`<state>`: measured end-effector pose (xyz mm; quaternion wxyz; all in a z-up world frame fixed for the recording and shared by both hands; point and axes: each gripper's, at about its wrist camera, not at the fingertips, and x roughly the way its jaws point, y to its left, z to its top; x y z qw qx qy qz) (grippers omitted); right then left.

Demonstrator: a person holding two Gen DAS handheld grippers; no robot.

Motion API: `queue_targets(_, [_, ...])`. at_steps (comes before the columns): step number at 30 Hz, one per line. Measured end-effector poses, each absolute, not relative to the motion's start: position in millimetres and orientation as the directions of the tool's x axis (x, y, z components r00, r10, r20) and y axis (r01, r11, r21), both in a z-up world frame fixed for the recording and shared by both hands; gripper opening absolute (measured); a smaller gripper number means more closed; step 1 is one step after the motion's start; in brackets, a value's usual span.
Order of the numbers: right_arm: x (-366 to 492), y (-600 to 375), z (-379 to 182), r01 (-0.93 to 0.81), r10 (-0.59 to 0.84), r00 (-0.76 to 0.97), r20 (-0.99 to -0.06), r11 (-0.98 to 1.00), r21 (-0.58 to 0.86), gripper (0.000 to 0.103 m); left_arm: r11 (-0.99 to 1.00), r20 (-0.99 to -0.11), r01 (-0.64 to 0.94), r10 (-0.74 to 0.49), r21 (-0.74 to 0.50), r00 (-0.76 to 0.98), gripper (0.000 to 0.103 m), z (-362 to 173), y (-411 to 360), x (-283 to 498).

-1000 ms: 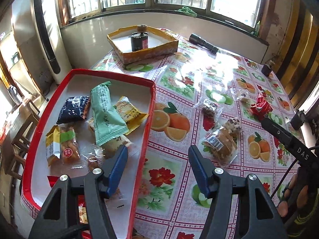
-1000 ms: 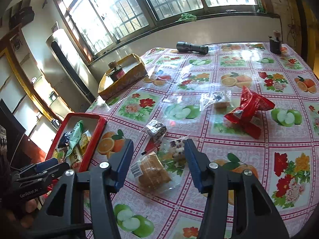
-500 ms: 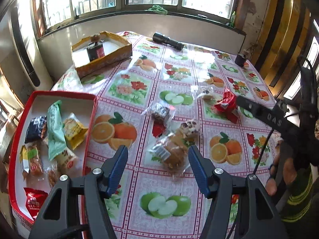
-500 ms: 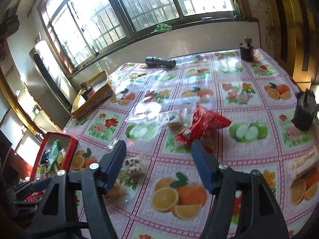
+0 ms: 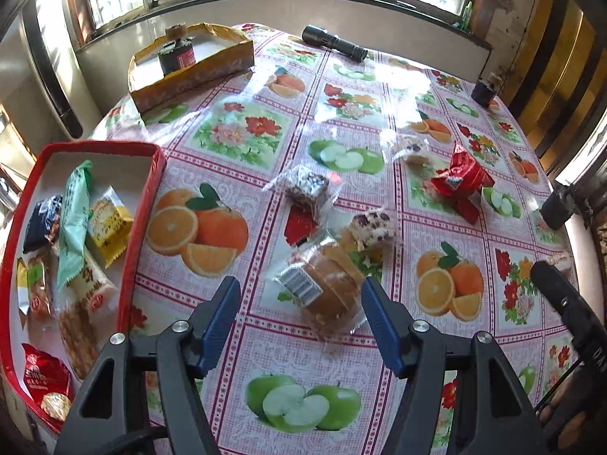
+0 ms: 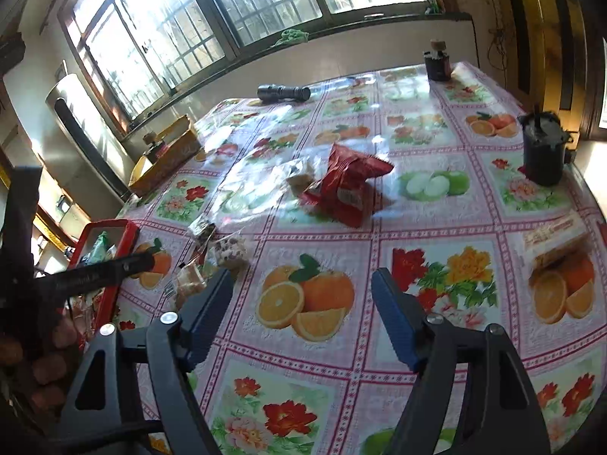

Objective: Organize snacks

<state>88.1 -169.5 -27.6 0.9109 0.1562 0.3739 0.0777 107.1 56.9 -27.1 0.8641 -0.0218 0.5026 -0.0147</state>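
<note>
Two grippers we hold with fingers wide and empty, left gripper [image 5: 300, 316] over the wrapped bun [image 5: 329, 288] near the table's [image 5: 379, 390] left edge, beside the red tray [image 5: 133, 242], right gripper [image 6: 301, 313] above bare cloth, red packet [image 6: 347, 185] mid-table.

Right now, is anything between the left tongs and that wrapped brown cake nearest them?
Nothing visible. The left tongs are open, and the wrapped brown cake lies on bare tablecloth just ahead of the fingertips, slightly right of centre. The nougat-like snack sits beyond it.
</note>
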Motion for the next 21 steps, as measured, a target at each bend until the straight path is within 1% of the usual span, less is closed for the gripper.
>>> queue_targets(2, [85,-177,-28,-0.022,0.284,0.713,-0.641,0.923,0.385,0.078,0.999,-0.879,-0.007,-0.037,-0.046,0.475,0.066,-36,59,103])
queue_targets(7, [69,-178,-38,-0.046,0.304,0.707,-0.638,0.921,0.388,0.078,0.998,-0.890,-0.045,-0.027,-0.054,0.454,0.066,-46,66,100])
queue_targets(21, [43,-231,-60,0.089,0.232,0.700,-0.675,0.910,0.405,0.079,0.982,-0.913,-0.140,-0.062,-0.128,0.402,0.066,-57,57,121])
